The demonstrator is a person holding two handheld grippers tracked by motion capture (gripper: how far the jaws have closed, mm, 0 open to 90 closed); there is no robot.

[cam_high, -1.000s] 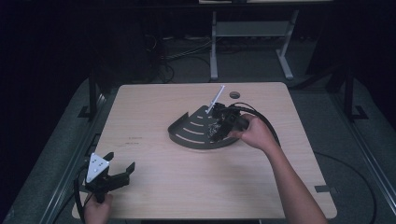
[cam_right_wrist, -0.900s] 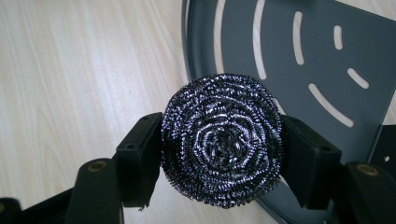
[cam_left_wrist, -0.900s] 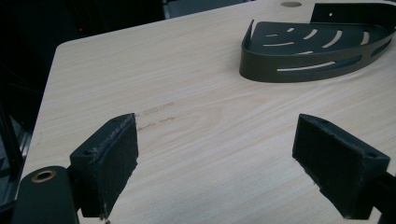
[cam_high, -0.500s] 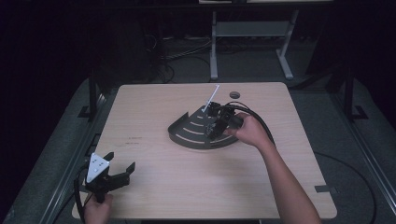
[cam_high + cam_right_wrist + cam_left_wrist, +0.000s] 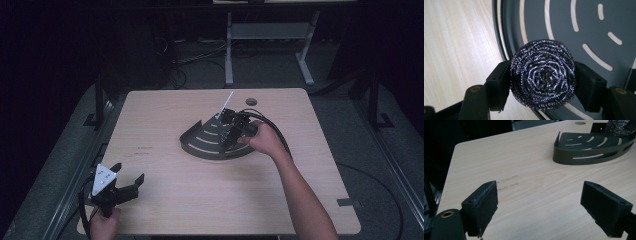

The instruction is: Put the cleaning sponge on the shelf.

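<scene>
In the right gripper view we see the right gripper [image 5: 542, 82] clamped on a round steel-wool scourer [image 5: 542, 78], one black pad pressed against each of its sides. Behind the scourer lies a dark grey slotted tray [image 5: 586, 27], its curved rim running down the frame. We see the light wooden bench [image 5: 456, 45] beside the rim.

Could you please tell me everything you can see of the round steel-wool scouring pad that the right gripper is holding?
The round steel-wool scouring pad is a ball of fine metal wire wound in coils around a darker centre, glinting silver with a bluish-purple sheen. It looks springy, whole and clean. The right gripper clamps it, one black jaw pressing on each side. It is held over the curved front rim of the dark grey slotted corner shelf on the light wooden table; whether it touches the shelf cannot be told.
</scene>
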